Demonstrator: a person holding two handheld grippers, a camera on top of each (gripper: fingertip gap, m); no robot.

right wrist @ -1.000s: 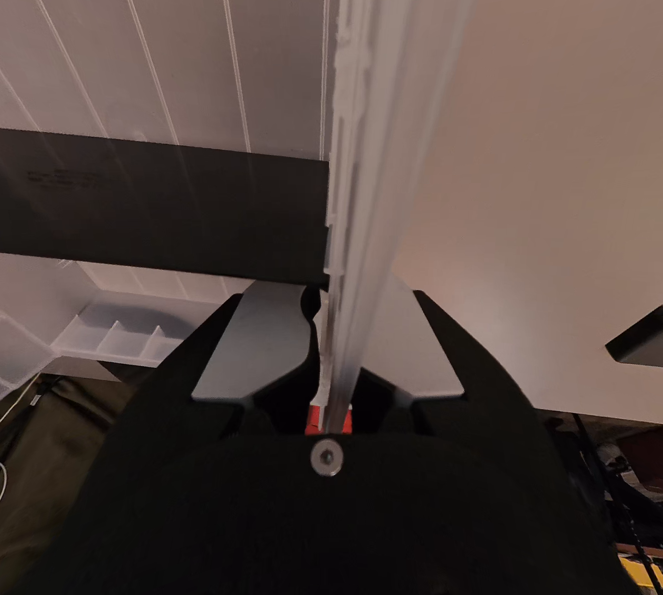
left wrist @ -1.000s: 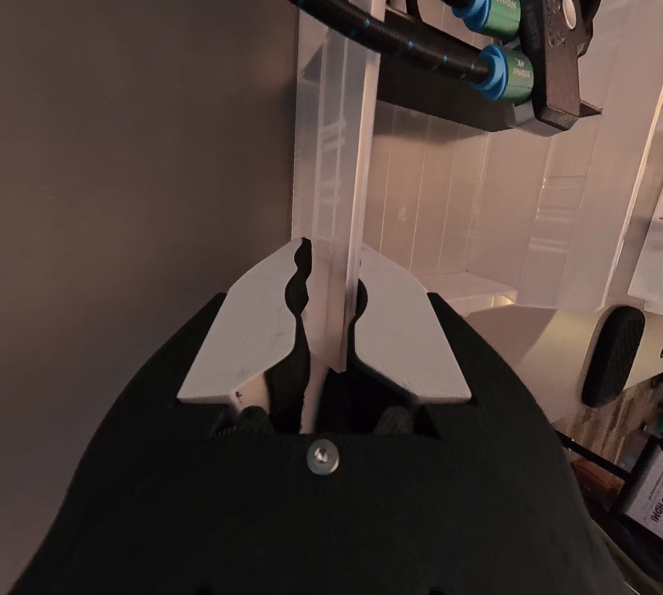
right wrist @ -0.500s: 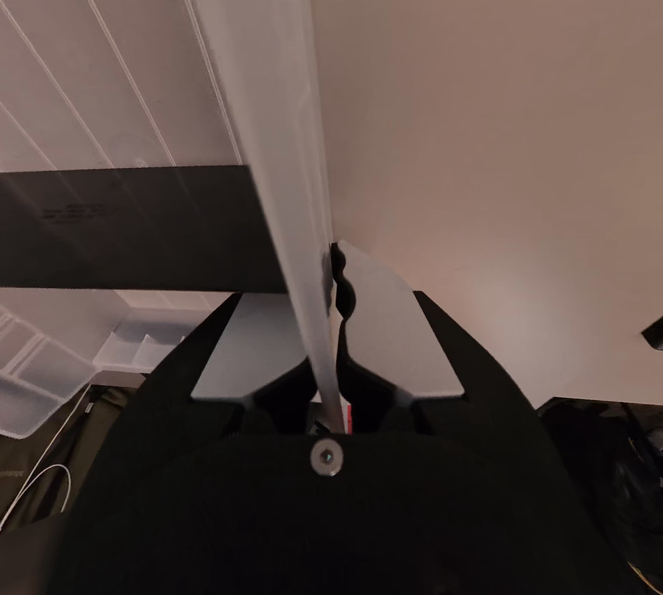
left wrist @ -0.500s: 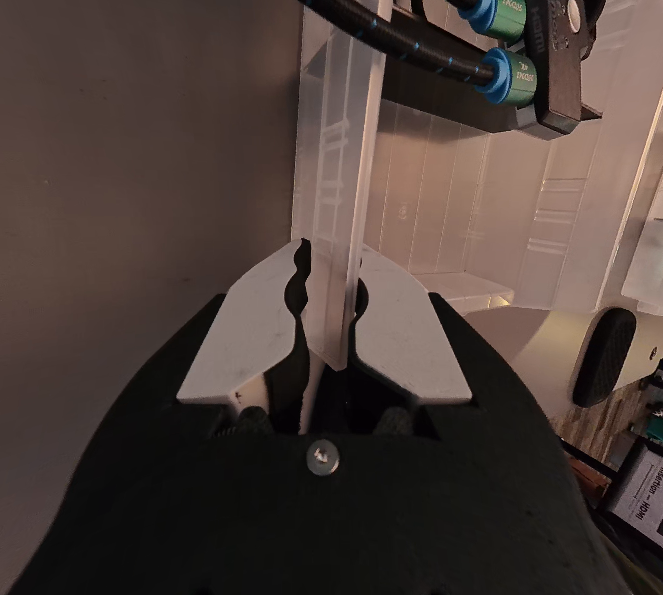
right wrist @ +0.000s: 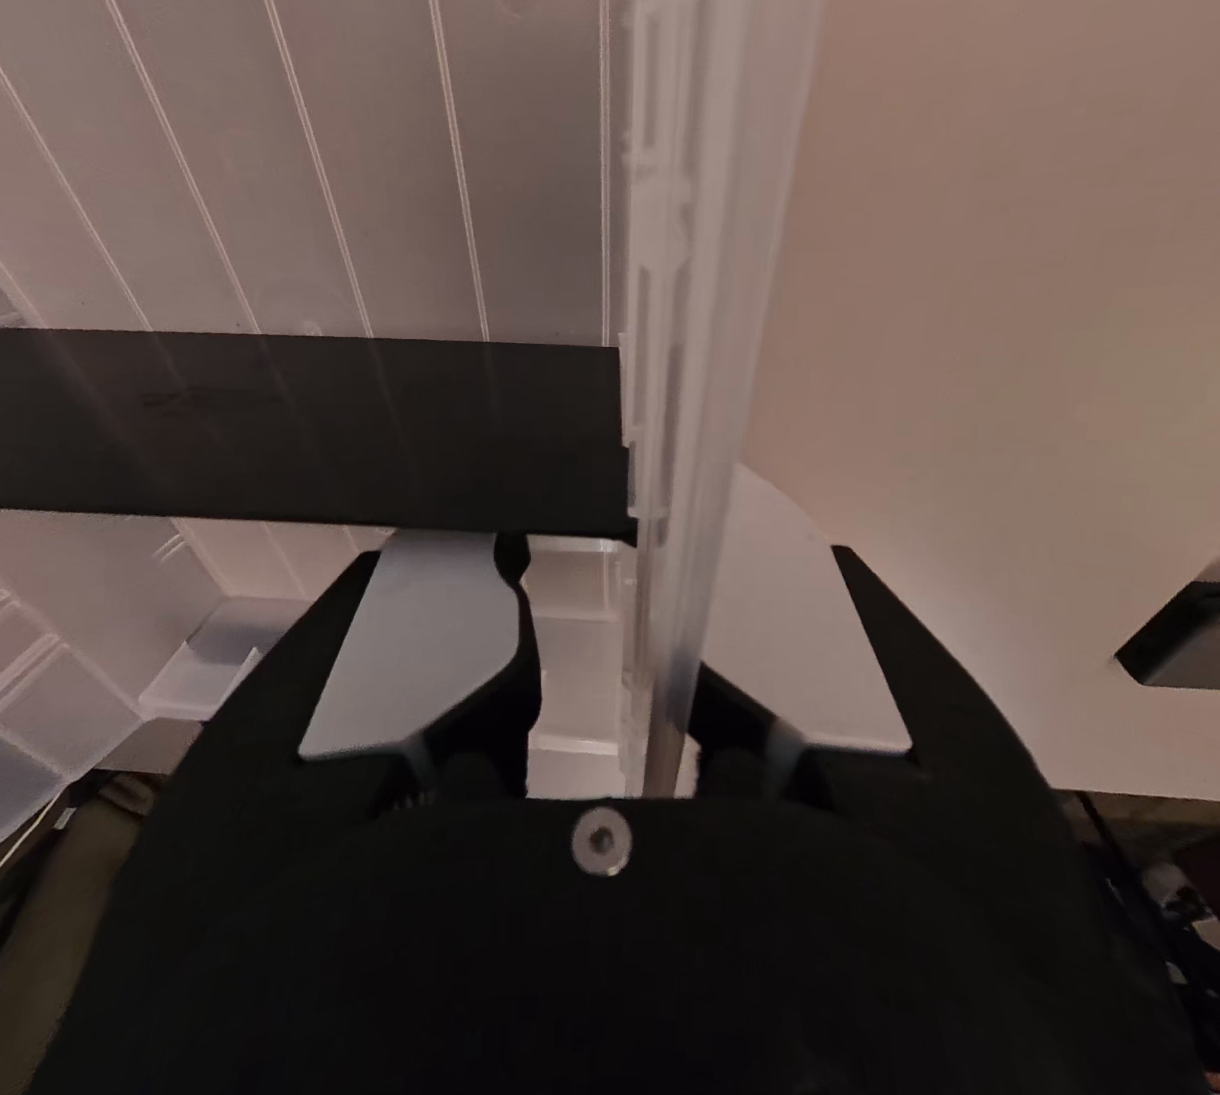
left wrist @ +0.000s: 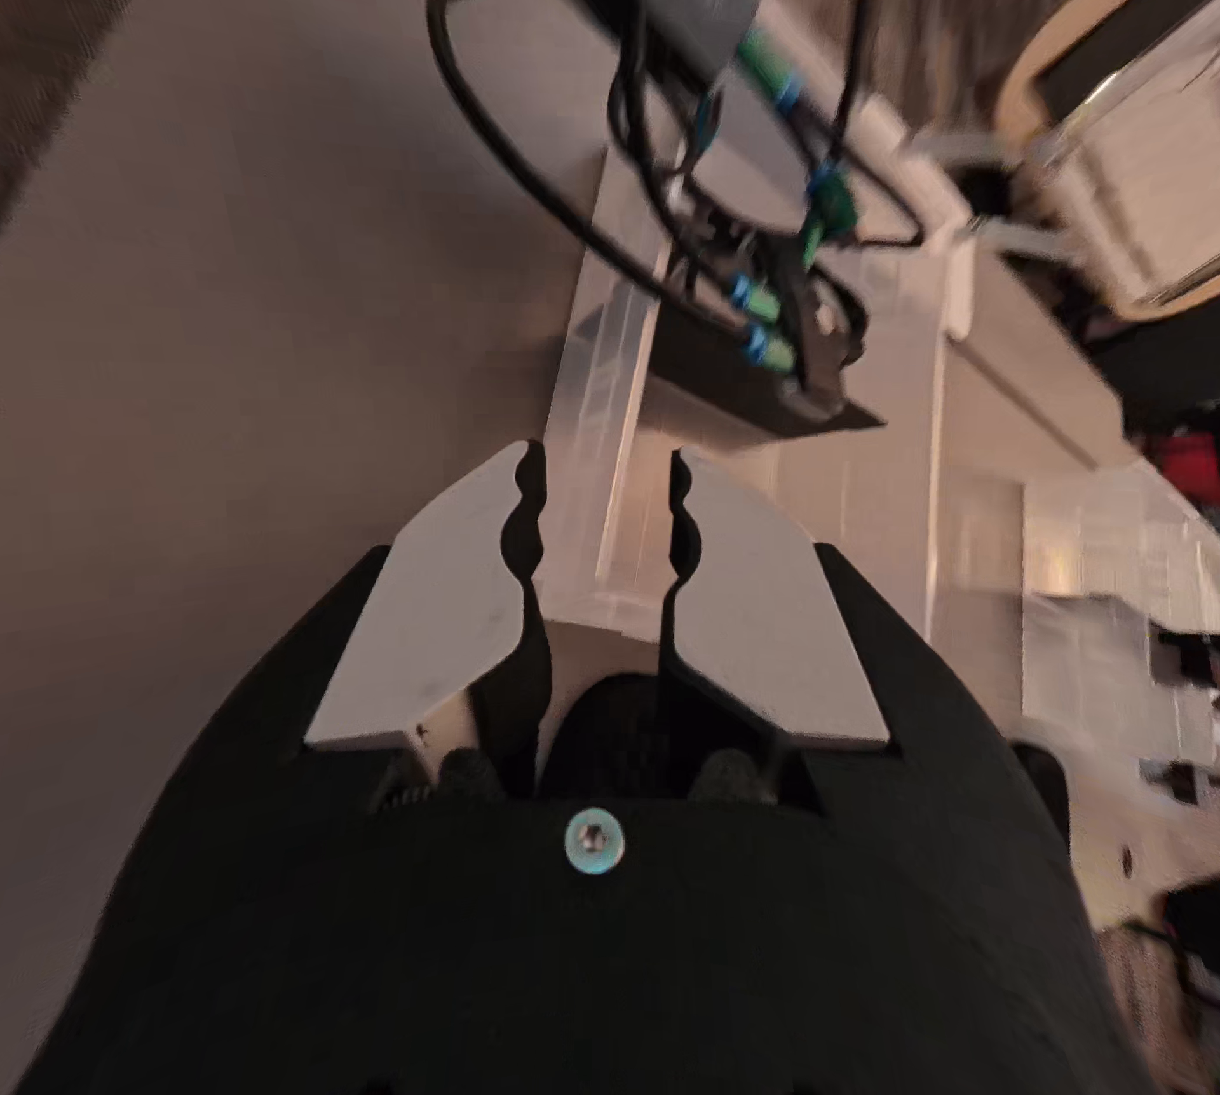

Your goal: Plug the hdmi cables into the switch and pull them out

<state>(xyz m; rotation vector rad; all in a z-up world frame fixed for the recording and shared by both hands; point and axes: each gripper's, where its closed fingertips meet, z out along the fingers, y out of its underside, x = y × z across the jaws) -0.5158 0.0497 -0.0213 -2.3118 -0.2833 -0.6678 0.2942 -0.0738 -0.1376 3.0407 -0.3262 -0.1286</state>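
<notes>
In the left wrist view a clear plastic box stands on a pale table. A black switch lies in it, with two green and blue HDMI plugs in its ports. My left gripper is open, and the box's near wall lies between its fingers without being pressed. In the right wrist view my right gripper is open astride the box's wall, close to the right finger. The switch shows as a dark bar through the plastic.
Black cables loop from the box across the table to a grey device with a green plug in it. Another green plug hangs loose. Blurred furniture fills the right of the left wrist view. A dark object lies at the right edge.
Both grippers were shut on the box's walls and have opened and let go. The left gripper has drawn back and swung, so its view now takes in the box and cables from farther off.
</notes>
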